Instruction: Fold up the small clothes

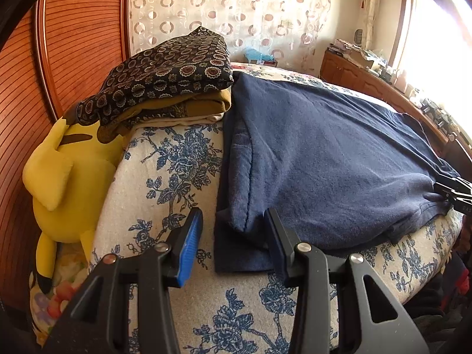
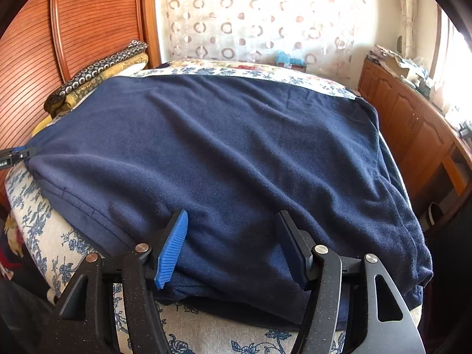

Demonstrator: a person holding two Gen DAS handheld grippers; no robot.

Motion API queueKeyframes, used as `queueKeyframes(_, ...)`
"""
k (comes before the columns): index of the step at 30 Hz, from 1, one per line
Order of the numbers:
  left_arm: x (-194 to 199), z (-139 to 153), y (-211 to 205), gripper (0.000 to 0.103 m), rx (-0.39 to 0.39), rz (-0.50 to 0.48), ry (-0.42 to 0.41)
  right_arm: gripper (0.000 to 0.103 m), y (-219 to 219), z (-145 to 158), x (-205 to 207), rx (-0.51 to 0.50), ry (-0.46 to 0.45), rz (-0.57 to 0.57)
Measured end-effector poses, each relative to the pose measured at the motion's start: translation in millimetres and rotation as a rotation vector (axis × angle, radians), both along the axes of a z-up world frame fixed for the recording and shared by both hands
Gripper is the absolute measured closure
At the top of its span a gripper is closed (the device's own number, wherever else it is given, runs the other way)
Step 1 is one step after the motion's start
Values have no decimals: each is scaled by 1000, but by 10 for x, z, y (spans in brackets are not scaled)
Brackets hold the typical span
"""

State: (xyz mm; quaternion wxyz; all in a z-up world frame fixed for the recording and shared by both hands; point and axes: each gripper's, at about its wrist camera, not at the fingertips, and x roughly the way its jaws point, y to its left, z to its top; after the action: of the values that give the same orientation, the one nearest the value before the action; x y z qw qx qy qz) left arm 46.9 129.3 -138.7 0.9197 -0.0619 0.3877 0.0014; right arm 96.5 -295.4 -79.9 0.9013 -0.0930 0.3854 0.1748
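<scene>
The garment [image 1: 324,153] lies spread on the bed [image 1: 177,171], folded clothes [image 1: 165,79] stacked beside it, plush toy [image 1: 67,171] off the bed's edge.

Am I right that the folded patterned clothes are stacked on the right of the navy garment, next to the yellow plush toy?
No: the left wrist view shows the folded patterned clothes on the left of the navy garment, next to the yellow plush toy.

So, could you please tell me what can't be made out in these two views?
- Navy garment: type unclear; its near hem hides behind the right gripper.
- Folded clothes stack: lower pieces covered, left wrist view.
- Dresser clutter: washed out by window glare.
</scene>
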Motion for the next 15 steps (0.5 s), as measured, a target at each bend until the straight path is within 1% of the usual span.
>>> queueKeyframes(3, 16, 5, -72, 62, 18, -19, 0, 38, 1, -1, 0, 0, 1, -1)
queueKeyframes(5, 37, 6, -115, 63, 17, -35, -2, 38, 11, 9, 2, -1, 7, -5)
queueKeyframes(6, 50, 12, -125, 75, 12, -43, -2, 38, 9, 32, -7, 3, 4, -4)
queueKeyframes(7, 65, 17, -135, 91, 6, -50, 1, 38, -1, 67, -27, 9, -3, -1)
queueKeyframes(8, 78, 23, -136, 97, -9, -60, 3, 38, 10, 117, -44, 13, -12, 3)
queueKeyframes(9, 99, 30, -135, 99, -41, -74, 12, 38, 6, 164, -64, 14, -21, 5)
queueKeyframes(10, 108, 45, -149, 100, -47, -78, 10, 38, -3, 213, -81, 16, -29, 7)
queueKeyframes(15, 162, 289, -410, 100, -50, -159, -53, 38, -54, 524, -204, 25, -88, 21)
